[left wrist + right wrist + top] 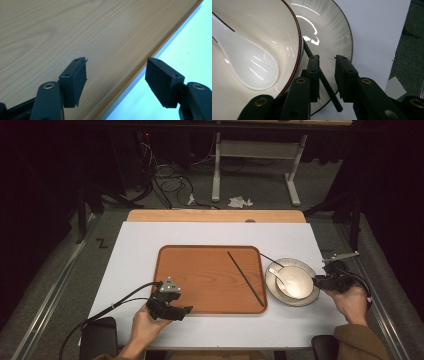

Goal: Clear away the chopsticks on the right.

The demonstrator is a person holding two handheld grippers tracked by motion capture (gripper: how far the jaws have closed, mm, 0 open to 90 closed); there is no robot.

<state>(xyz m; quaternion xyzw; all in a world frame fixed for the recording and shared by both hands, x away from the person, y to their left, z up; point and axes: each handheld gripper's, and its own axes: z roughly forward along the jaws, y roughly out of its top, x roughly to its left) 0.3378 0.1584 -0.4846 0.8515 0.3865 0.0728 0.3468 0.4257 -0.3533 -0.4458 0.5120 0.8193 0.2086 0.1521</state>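
Right hand-held gripper (320, 281) sits at the right side of the tabletop (140, 250), low over the right rim of the plate (272, 287). In the right gripper view the right hand-held gripper (327, 60) has its jaws partly closed, a narrow gap between the pads, with a dark chopstick (322, 77) running through that gap. The stick lies against the left pad, apart from the right pad, so it is not pinched. The chopstick rests on the plate (329, 32) just beside the bowl (262, 22), one end poking past the near rim of the plate

Bowl (295, 281) stands on the plate, right of the tray (200, 270). A white spoon (278, 276) lies inside the bowl; in the right gripper view the spoon (249, 65) has its scoop toward the gripper, handle running away to the far left

A second chopstick (246, 277) lies slanted on the right part of the tray, running from far-left to near-right

Left hand-held gripper (175, 310) is at the near left corner of the tray, held in the left hand (145, 325). In the left gripper view the left hand-held gripper (116, 72) has its jaws spread wide with nothing between them, hanging over the near edge of the tray (75, 30) where it meets the tabletop (190, 50)
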